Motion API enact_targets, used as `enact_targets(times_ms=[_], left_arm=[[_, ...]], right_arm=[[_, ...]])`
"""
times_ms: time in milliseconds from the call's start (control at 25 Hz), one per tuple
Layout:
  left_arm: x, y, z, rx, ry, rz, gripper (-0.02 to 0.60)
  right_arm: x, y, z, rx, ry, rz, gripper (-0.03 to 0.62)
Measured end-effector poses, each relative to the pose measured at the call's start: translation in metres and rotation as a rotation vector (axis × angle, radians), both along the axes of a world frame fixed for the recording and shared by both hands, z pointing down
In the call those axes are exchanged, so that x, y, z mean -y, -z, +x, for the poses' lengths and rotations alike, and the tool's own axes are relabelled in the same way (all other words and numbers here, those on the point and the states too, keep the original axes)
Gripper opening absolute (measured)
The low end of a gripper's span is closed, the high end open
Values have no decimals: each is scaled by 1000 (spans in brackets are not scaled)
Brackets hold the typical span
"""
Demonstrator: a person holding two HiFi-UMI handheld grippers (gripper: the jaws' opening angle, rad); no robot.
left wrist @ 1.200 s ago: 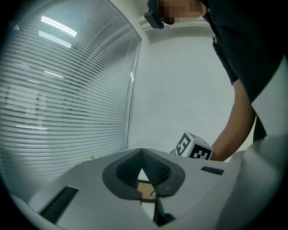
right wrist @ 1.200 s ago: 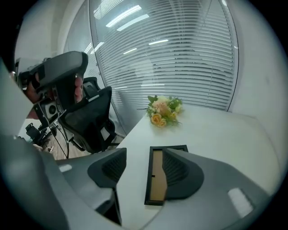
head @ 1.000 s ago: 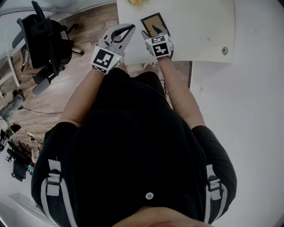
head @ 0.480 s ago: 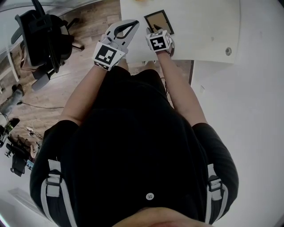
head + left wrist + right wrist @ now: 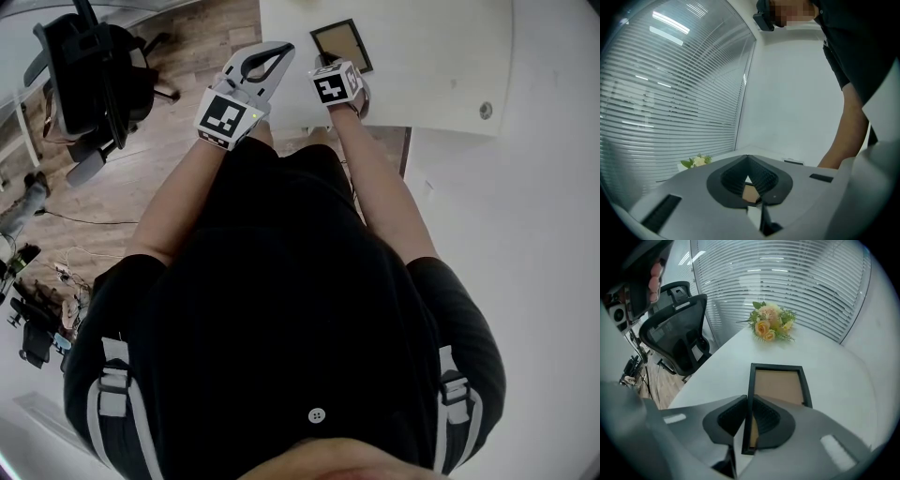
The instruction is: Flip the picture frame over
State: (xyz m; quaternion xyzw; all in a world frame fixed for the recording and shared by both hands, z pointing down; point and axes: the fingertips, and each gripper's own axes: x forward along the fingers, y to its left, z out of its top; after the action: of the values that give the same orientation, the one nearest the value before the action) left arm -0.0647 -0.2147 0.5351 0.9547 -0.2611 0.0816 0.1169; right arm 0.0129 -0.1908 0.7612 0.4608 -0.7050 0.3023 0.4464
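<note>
A black picture frame (image 5: pixel 340 41) lies flat on the white table (image 5: pixel 431 56), its brown board side up (image 5: pixel 780 385). My right gripper (image 5: pixel 329 64) points steeply down at the frame's near left corner. Its jaws have just been closing, and the frame's left rail now stands between the pads (image 5: pixel 748 401), which press on it from both sides. My left gripper (image 5: pixel 272 56) hovers level off the table's left edge. In the left gripper view (image 5: pixel 748 161) its tips meet with nothing held.
A small bouquet (image 5: pixel 769 324) lies on the table beyond the frame, also seen as flowers (image 5: pixel 696 162) in the left gripper view. A black office chair (image 5: pixel 89 75) stands on the wood floor at the left. A round grommet (image 5: pixel 486 110) marks the table's right.
The right gripper has come down onto the frame's near left corner and its jaws have closed around the rail. The left gripper has stayed put.
</note>
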Motion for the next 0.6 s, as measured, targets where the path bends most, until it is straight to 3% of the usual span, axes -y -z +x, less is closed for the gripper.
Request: enact_targets(times_ms=[600], left_arm=[[-3, 28, -2, -20, 29, 43, 5]], right_arm=[[15, 61, 5, 144, -116, 96, 51]])
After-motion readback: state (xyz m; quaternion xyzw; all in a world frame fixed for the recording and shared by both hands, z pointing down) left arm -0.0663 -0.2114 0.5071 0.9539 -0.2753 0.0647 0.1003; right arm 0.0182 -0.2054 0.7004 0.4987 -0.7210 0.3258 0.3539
